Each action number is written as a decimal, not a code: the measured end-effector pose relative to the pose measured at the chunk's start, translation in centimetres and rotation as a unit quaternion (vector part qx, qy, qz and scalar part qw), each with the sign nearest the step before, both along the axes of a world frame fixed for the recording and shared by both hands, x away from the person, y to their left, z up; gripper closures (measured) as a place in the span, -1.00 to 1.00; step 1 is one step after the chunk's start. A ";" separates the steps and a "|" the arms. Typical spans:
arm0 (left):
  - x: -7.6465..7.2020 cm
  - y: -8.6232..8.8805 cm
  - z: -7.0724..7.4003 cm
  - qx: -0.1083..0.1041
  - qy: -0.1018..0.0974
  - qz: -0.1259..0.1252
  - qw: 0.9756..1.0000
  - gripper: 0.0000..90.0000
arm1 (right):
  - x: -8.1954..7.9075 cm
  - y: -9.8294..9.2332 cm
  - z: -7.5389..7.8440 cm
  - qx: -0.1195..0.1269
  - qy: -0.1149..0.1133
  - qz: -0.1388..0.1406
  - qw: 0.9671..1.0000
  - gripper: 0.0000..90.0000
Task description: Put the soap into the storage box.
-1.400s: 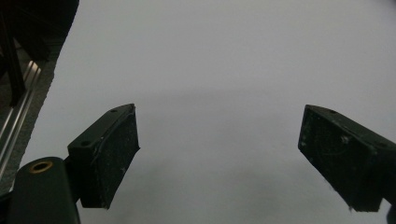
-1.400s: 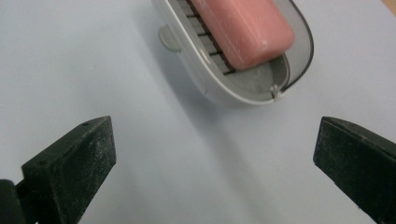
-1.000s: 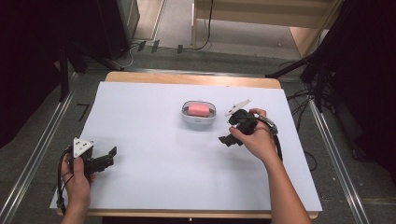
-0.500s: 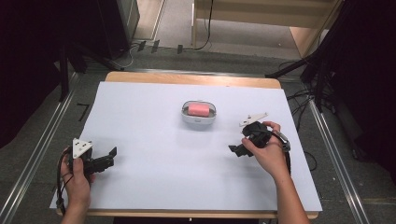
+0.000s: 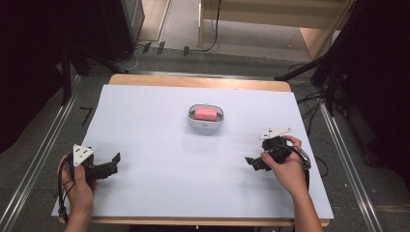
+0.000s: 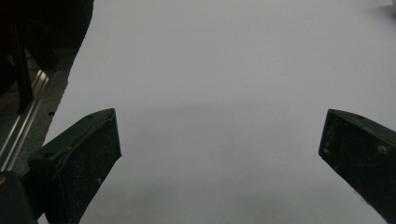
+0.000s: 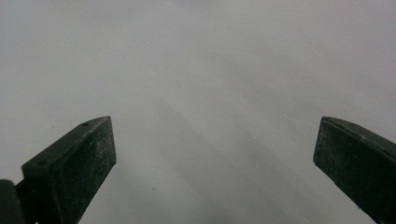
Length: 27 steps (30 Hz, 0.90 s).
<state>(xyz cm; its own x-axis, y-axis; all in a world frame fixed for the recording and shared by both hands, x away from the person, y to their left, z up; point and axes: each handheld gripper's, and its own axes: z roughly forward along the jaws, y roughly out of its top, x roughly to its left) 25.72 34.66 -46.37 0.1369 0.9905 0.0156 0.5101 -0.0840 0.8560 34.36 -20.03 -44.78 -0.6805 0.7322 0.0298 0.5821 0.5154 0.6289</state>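
A pink block lies in a small white dish at the middle of the table, towards the back. My left gripper rests low at the front left, held in a hand, its jaws wide apart with only white sheet between them. At the right side my right gripper is held in the other hand, well clear of the dish and nearer the front. Its jaws are spread wide over bare sheet.
A white sheet covers the wooden table. Metal rails run along both sides of it. Cables lie on the floor at the right and behind the table.
The right hand has drawn its gripper back from beside the dish towards the front right. The left gripper has stayed in place.
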 end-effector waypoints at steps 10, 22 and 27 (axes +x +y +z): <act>-0.2 0.0 0.0 0.005 -0.004 0.001 1.000 -1.00 | -1.9 -2.6 -1.3 0.015 -0.004 -0.019 1.000 -1.00; -0.3 -0.1 0.0 0.006 -0.009 0.006 1.000 -1.00 | -4.1 -5.7 -2.6 0.036 -0.012 -0.056 0.998 -1.00; -0.2 -0.1 0.0 0.008 -0.009 0.005 1.000 -1.00 | -4.8 -6.7 -2.7 0.041 -0.014 -0.065 0.997 -1.00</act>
<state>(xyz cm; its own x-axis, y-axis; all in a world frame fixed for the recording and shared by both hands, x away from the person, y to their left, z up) 25.49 34.51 -46.37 0.1267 0.9914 0.0344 0.4948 -0.0932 0.8640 29.58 -26.76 -47.45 -0.5820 0.8098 0.0746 0.6215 0.3837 0.6830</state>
